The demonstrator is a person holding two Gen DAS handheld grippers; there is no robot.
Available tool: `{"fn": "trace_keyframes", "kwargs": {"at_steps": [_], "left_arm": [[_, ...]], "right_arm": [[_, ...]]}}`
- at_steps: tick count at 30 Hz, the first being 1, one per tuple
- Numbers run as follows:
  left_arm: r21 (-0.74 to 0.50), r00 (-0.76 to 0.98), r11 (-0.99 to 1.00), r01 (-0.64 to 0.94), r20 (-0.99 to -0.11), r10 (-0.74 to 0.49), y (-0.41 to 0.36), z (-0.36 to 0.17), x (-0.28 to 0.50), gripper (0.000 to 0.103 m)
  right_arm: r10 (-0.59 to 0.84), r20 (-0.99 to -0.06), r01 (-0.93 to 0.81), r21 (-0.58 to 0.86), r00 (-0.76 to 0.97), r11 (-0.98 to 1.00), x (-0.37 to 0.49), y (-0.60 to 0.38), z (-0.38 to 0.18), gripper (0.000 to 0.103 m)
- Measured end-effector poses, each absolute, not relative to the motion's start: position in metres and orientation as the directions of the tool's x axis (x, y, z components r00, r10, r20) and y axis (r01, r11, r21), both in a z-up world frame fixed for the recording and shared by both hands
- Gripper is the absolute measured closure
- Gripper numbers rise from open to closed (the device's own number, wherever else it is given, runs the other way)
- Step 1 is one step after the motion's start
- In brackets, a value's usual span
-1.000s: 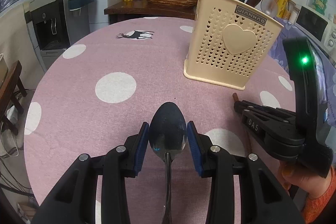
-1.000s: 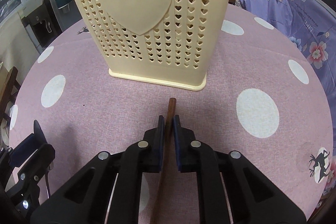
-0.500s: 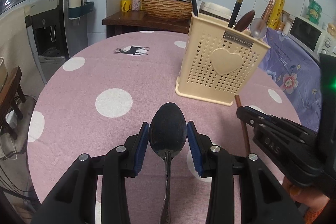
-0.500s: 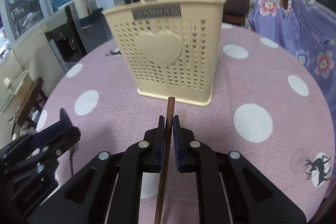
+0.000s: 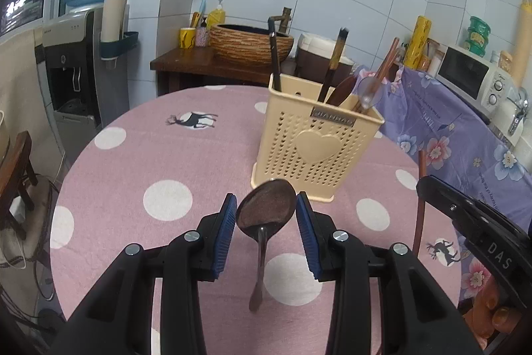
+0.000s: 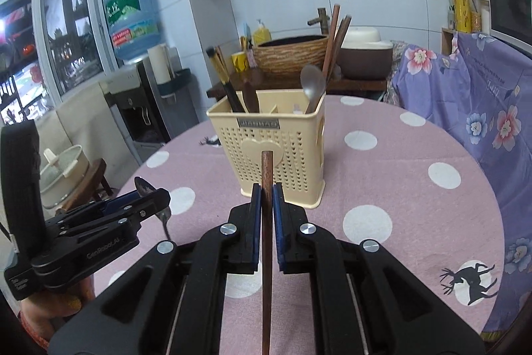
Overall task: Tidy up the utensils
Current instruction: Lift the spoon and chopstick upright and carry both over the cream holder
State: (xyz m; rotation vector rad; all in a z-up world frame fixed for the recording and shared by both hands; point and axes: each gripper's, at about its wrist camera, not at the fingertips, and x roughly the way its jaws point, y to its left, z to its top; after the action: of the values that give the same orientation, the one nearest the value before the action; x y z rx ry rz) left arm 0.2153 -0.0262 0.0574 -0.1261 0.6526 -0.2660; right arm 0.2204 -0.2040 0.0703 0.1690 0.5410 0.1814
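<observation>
A cream utensil holder point(image 5: 312, 148) with heart holes stands on the pink dotted table point(image 5: 133, 162), with chopsticks, a brush and spoons in it. It also shows in the right wrist view point(image 6: 279, 152). My left gripper point(image 5: 266, 218) is shut on a metal spoon point(image 5: 266, 212), bowl forward, lifted above the table just before the holder. My right gripper point(image 6: 266, 198) is shut on a brown wooden chopstick point(image 6: 266, 222), held upright-forward in front of the holder. The right gripper shows at the right edge of the left wrist view point(image 5: 472, 222).
A wooden side table with a woven basin point(image 5: 249, 42) stands behind the table. A water dispenser point(image 5: 79, 62) is at the left. A purple floral cloth point(image 5: 465, 135) covers the counter at the right, with a microwave point(image 5: 472, 79) on it.
Both grippers have risen off the table with their utensils and pulled back. The holder now looks smaller and its top opening shows.
</observation>
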Motion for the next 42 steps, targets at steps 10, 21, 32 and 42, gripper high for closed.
{"fn": "trace_keyframes", "kwargs": {"at_steps": [10,21,32,42], "left_arm": [[-0.202,0.786,0.952,0.230,-0.538,-0.304,-0.030,0.072,0.212,0.066],[-0.209,0.786,0.949,0.236,-0.533,-0.313,-0.026,0.077,0.214,0.066],[-0.214,0.787,0.943,0.256,-0.520,-0.332,-0.023,0.091,0.223,0.066],[-0.247,0.840,0.923,0.295,-0.393,-0.373,-0.020,0.171,0.262,0.066]], "right_arm": [[0.233,-0.442,-0.154,0.207,0.866,0.966,0.209,-0.211,0.092,0.095],[0.264,-0.413,-0.189,0.213,0.872,0.959,0.201,-0.213,0.099,0.095],[0.297,-0.375,-0.230,0.213,0.878,0.950,0.202,-0.215,0.118,0.095],[0.303,-0.286,-0.262,0.176,0.909,0.949,0.240,-0.223,0.202,0.095]]}}
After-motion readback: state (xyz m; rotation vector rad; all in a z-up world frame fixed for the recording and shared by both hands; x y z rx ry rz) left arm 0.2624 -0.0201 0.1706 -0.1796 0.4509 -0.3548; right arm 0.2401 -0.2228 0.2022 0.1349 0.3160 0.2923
